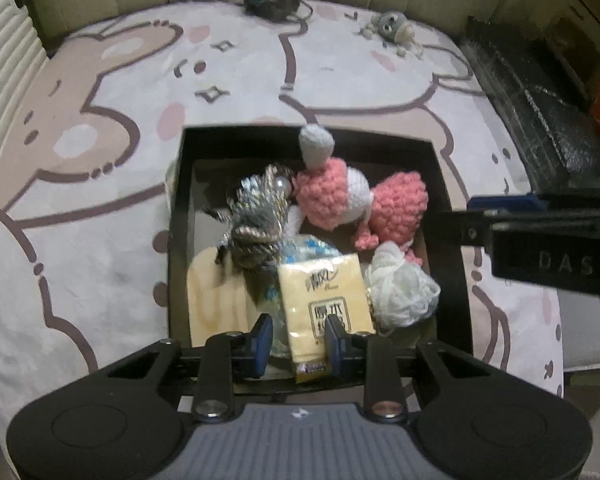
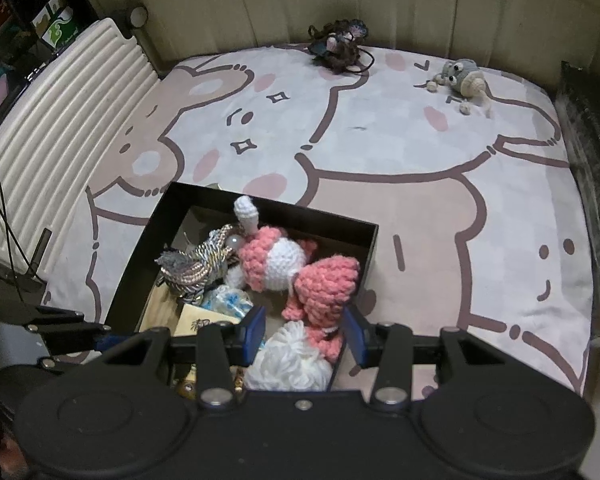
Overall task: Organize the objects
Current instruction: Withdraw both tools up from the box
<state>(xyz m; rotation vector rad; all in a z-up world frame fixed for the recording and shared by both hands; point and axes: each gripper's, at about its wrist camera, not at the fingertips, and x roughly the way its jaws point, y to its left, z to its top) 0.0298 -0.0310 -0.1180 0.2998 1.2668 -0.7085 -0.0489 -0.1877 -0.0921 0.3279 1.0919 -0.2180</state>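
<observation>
black box (image 1: pixel 448 216) holds pink crochet doll (image 1: pixel 360 200), white yarn (image 1: pixel 400 284); left gripper (image 1: pixel 298 340) fingers part-open around yellow tissue pack (image 1: pixel 324 300); right gripper (image 2: pixel 306 330) fingers wide; grey crochet toy (image 2: pixel 462 74) at 1 o'clock.

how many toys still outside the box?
2, both on the mat's far edge: a dark toy by the back wall, a grey toy to its right. More may sit out of frame.

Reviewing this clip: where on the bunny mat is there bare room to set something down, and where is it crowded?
Bare mat stretches between the black box and the two toys at the far edge, the dark crochet toy and the grey crochet toy. More lies right of the box. The box itself is crowded: pink crochet doll, white yarn ball, tissue pack.
</observation>
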